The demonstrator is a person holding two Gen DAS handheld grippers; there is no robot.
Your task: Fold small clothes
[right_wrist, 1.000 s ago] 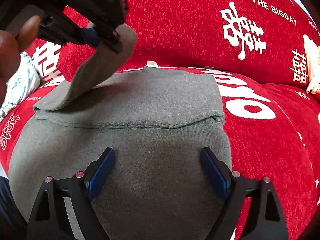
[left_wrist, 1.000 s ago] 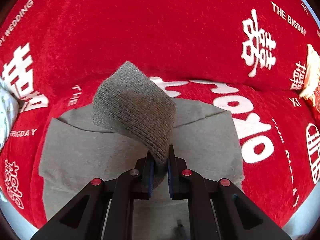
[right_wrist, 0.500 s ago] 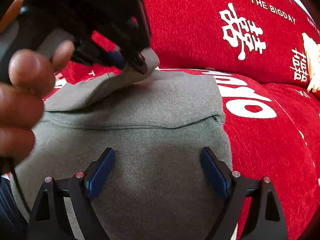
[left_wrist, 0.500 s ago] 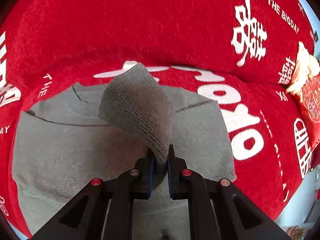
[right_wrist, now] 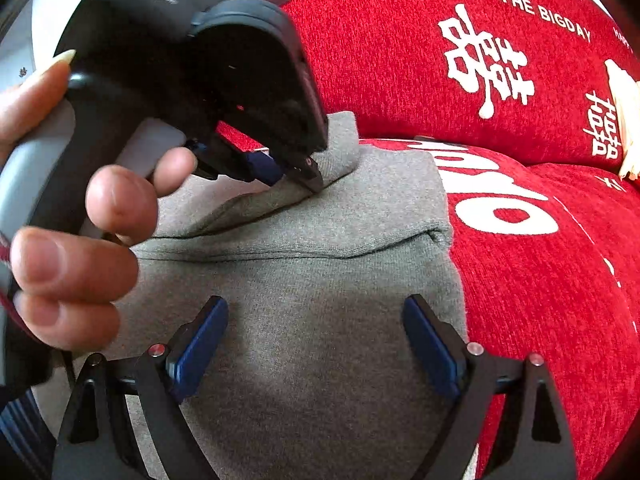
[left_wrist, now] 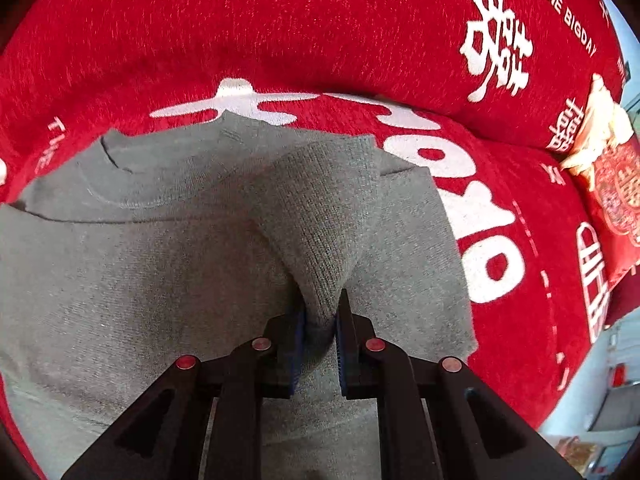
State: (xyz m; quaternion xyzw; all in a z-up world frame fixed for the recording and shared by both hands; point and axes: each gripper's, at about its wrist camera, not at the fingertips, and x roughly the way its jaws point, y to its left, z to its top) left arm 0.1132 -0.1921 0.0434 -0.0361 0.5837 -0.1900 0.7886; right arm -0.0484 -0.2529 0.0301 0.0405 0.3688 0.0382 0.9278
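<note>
The left gripper (left_wrist: pixel 320 330) is pinching the grey sleeve cuff (left_wrist: pixel 320 216), lying across the sweater (right_wrist: pixel 312 304) body; the right gripper (right_wrist: pixel 316 348) is hovering wide open, empty, nearer the hem.

A grey sweater (right_wrist: pixel 320 280) lies spread on the red sofa cover (right_wrist: pixel 520 280). Over its upper part, the left gripper (right_wrist: pixel 296 172), held by a hand (right_wrist: pixel 76 232), pinches a folded sleeve cuff (right_wrist: pixel 340 148). Over its lower part, the right gripper (right_wrist: pixel 316 340) hangs wide apart, gripping nothing.
</note>
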